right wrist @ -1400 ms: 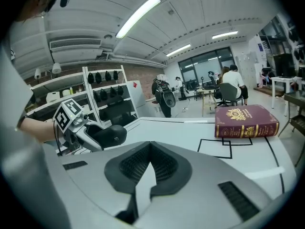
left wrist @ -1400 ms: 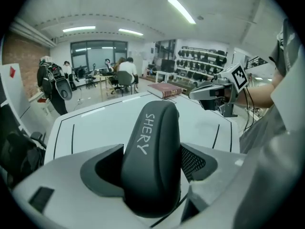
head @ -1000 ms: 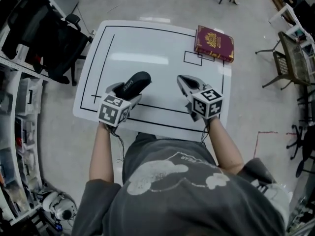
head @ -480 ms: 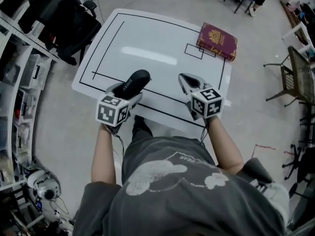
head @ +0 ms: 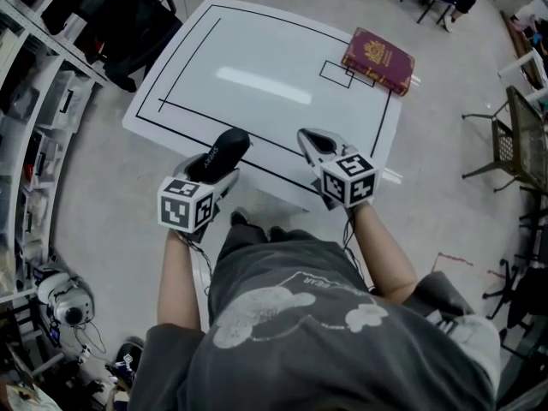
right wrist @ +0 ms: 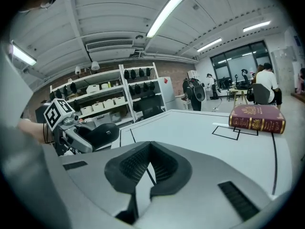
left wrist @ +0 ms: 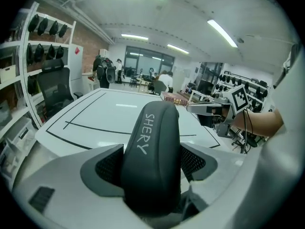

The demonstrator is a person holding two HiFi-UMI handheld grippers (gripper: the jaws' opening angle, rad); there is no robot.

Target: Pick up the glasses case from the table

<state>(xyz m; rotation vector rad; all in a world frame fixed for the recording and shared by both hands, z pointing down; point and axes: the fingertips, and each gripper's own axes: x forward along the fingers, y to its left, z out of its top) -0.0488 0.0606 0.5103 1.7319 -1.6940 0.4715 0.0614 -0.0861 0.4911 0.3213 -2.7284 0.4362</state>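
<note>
The black glasses case, lettered "SHERY", is clamped between the pads of my left gripper. It hangs over the near edge of the white table. In the left gripper view the glasses case fills the gap between the jaws of the left gripper and stands up off the tabletop. My right gripper hovers over the near edge to the right, its tips together with nothing in them. The right gripper view shows the right gripper and, to its left, the held case.
A dark red book lies at the table's far right corner beside a small taped rectangle. Black tape lines frame the tabletop. Shelving and a black chair stand on the left, and chairs stand on the right.
Both grippers have drawn back from over the table toward its near edge, the left one carrying the case with it. The left gripper's grip looks the same.
</note>
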